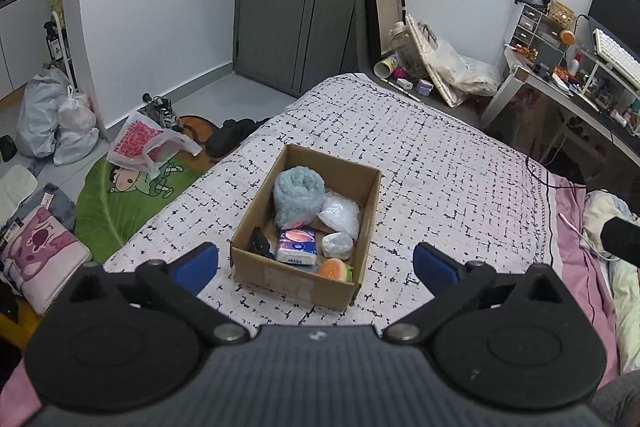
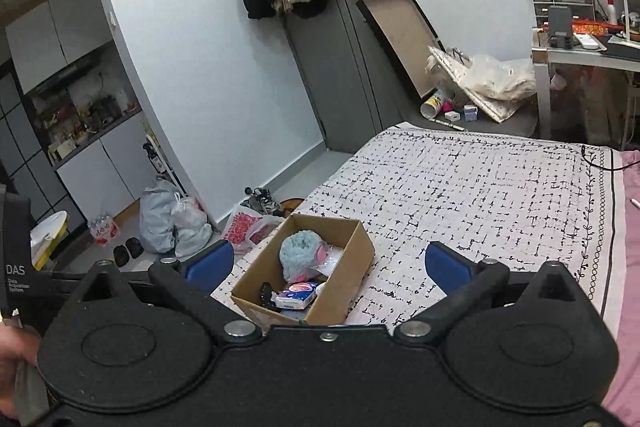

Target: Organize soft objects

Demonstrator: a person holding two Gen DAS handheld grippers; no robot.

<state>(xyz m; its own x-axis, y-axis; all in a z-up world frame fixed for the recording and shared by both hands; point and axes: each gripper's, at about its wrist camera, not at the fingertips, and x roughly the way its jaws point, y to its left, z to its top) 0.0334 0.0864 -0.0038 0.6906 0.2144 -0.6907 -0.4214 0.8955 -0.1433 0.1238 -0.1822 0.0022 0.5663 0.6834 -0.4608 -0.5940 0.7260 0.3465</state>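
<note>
Soft objects fill a cardboard box (image 1: 362, 223) on the bed (image 1: 448, 163): fluffy blue roll (image 1: 298, 195), tissue pack (image 1: 297, 247), burger toy (image 1: 334, 270). Left claw (image 1: 316, 263) and right claw (image 2: 330, 267) gape wide, both empty, above the bed.

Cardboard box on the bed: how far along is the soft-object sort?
Looks nearly done: the cardboard box holds the blue fluffy roll, tissue pack, burger toy and white bags. In hand: nothing; left gripper and right gripper are open and empty. Left: no loose soft items visible on the bedspread.
</note>
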